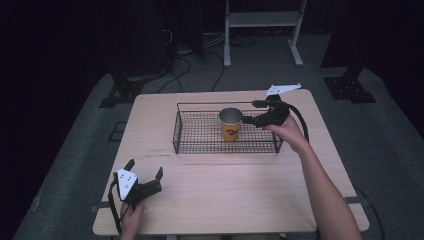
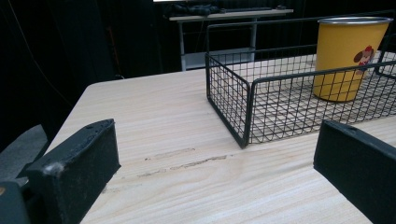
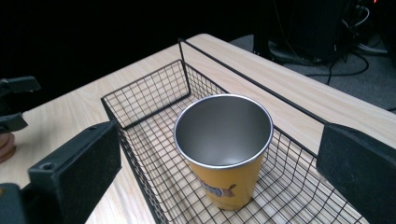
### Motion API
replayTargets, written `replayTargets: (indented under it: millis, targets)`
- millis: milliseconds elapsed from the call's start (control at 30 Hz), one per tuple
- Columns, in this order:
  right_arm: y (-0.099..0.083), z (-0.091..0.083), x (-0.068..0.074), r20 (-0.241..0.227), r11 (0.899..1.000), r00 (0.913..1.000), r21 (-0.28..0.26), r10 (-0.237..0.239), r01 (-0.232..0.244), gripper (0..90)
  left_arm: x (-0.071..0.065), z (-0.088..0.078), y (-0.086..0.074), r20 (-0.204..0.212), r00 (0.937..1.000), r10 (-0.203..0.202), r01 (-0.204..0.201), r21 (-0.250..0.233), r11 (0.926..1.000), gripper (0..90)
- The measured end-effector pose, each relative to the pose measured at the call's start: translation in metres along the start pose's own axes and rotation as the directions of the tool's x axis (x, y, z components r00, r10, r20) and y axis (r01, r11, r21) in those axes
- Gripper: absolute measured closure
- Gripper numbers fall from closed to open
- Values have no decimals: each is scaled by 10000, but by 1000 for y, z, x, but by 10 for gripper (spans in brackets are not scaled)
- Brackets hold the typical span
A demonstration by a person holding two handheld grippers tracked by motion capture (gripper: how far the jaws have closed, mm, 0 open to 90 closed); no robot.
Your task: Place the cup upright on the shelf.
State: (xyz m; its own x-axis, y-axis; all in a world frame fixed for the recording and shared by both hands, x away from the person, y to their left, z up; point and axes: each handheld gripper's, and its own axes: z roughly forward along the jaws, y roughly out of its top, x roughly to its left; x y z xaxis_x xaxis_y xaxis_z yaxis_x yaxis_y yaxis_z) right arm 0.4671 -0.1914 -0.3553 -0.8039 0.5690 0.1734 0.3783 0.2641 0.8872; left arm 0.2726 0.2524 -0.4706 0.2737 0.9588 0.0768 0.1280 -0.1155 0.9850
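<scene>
- High view puts the yellow metal cup with the silver inside (image 1: pixel 230 125) upright in the black wire basket (image 1: pixel 200 132), a bit right of centre frame, on the light wood table (image 1: pixel 220 195).
- Right gripper (image 1: pixel 250 111) sits just right of the cup near its rim, jaws spread wide, gripping nothing.
- Right gripper view: the cup (image 3: pixel 224 149) is dead centre between the two black jaws at lower left and lower right. It's farther off than the jaw tips, clear gap on both sides, not touching.
- Left gripper (image 1: pixel 146 169) is down in the lower left of the high view on the bare table, well apart from the basket, jaws wide too.
- Left gripper view has the cup (image 2: pixel 348 58) upper right, inside the basket (image 2: pixel 233 100).
</scene>
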Motion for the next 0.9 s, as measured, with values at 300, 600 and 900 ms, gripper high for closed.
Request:
replayTargets:
  millis: [300,600,900]
  targets:
    - [-9,-13,0,-40,9999,9999,30,122,-122,1,0,0,0,-1,10000,19,-19,2,10000,0]
    - [-19,-26,-3,31,9997,9997,-82,251,-251,1,0,0,0,-2,10000,19,-19,2,10000,0]
    - [-30,-39,-3,61,9993,9993,-100,359,-358,1,0,0,0,-10,10000,33,-33,6,10000,0]
